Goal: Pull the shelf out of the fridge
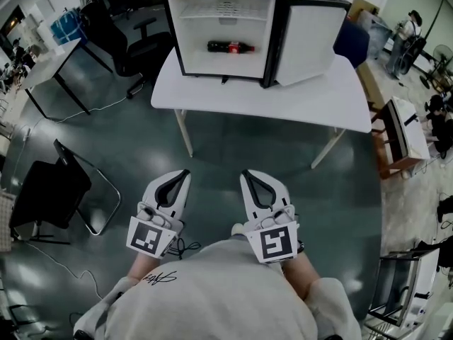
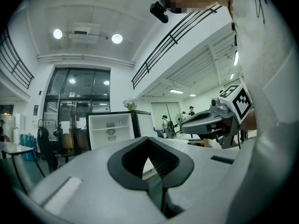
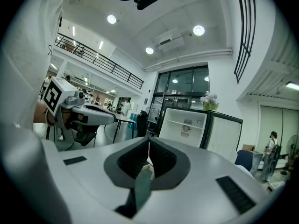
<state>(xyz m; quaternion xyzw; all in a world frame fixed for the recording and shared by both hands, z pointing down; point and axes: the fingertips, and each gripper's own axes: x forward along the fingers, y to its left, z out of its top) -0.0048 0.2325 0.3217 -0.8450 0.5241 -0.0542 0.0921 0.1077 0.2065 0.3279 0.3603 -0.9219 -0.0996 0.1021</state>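
One fridge (image 1: 192, 27), one shelf (image 2: 105, 128), one bottle (image 1: 230, 47), one white table (image 1: 304, 101), two claws (image 1: 185, 173) (image 1: 245, 173).

Ahead of you: white tabletop (image 1: 212, 94), black office chair (image 1: 129, 42) behind its left end. Black folding chair (image 1: 47, 193) on your left. Dark bottle (image 1: 231, 47) lying sideways.

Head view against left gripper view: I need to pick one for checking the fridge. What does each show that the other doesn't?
Only the head view shows the dark bottle lying inside the fridge, and the floor between the white table and the tools. Only the left gripper view shows the ceiling lights, the balcony railing and the glass doors behind the fridge. Both show the fridge standing open, and the left tool and right tool, each shut on nothing.
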